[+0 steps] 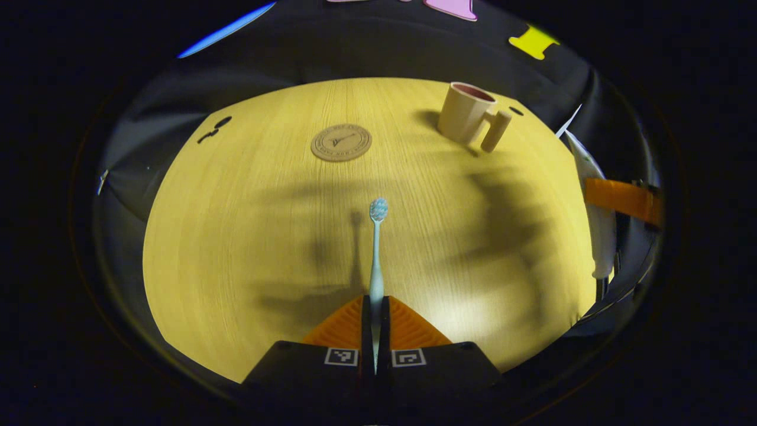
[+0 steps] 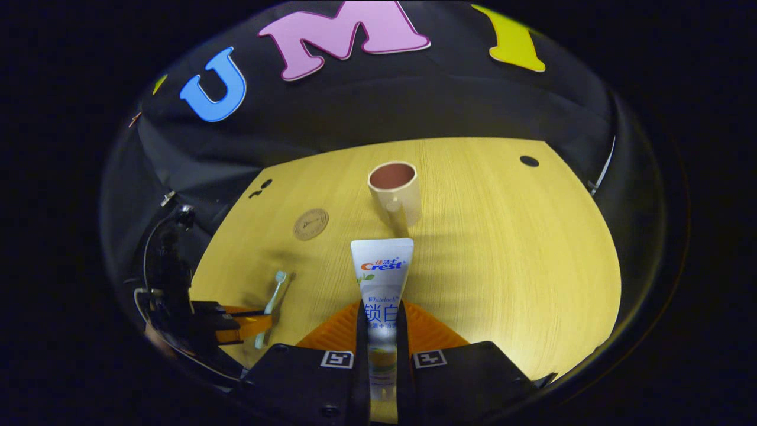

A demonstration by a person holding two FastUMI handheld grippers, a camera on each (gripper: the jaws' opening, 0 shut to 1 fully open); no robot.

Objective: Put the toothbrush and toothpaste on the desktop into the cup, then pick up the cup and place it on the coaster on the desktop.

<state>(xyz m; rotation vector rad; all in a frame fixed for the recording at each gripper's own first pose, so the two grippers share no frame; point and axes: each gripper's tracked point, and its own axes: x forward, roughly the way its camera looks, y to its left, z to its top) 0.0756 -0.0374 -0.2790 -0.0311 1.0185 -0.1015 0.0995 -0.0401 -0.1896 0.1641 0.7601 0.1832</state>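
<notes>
My left gripper (image 1: pixel 376 307) is shut on a pale blue toothbrush (image 1: pixel 377 248), which points forward above the wooden desktop (image 1: pixel 248 236). My right gripper (image 2: pixel 382 313) is shut on a white toothpaste tube (image 2: pixel 382 278), held upright-forward over the desk. A beige cup (image 1: pixel 465 112) with a handle stands at the far right of the left gripper view; in the right gripper view this cup (image 2: pixel 396 192) is straight ahead, past the tube. The round brown coaster (image 1: pixel 341 142) lies to the cup's left, and the coaster (image 2: pixel 311 223) lies flat. The left gripper (image 2: pixel 242 325) with the toothbrush (image 2: pixel 272 302) shows at lower left.
The yellow wooden desktop (image 2: pixel 502 248) has small dark holes near its far corners. Black cloth walls ring the desk. At the right edge of the left gripper view the other gripper (image 1: pixel 621 198) holds the white toothpaste tube (image 1: pixel 597 225).
</notes>
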